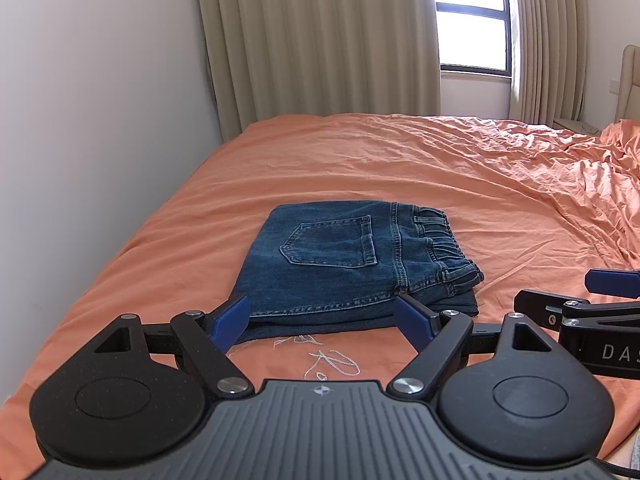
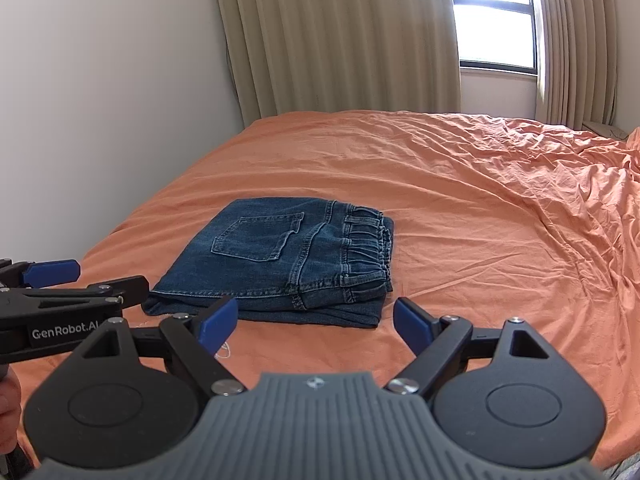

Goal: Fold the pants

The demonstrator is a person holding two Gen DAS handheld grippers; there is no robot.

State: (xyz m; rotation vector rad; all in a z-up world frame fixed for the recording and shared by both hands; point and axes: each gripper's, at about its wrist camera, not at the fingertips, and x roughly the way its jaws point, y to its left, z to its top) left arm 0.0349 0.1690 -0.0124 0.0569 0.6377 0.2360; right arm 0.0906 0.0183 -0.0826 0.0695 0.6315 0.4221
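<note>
Dark blue jeans (image 1: pixel 344 264) lie folded into a compact stack on the orange bed sheet (image 1: pixel 360 160), back pocket up, elastic waistband to the right. They also show in the right wrist view (image 2: pixel 280 260). My left gripper (image 1: pixel 324 320) is open and empty, its blue pads just short of the stack's near edge. My right gripper (image 2: pixel 314 320) is open and empty, just in front of the stack's near right corner. Each gripper shows from the side in the other's view: the right one (image 1: pixel 580 300) and the left one (image 2: pixel 76 284).
A white wall (image 1: pixel 100 120) runs along the bed's left side. Beige curtains (image 1: pixel 320 40) and a bright window (image 1: pixel 472 20) stand behind the bed. The sheet is rumpled at the right (image 2: pixel 560 200). A padded headboard (image 1: pixel 630 84) is at the far right.
</note>
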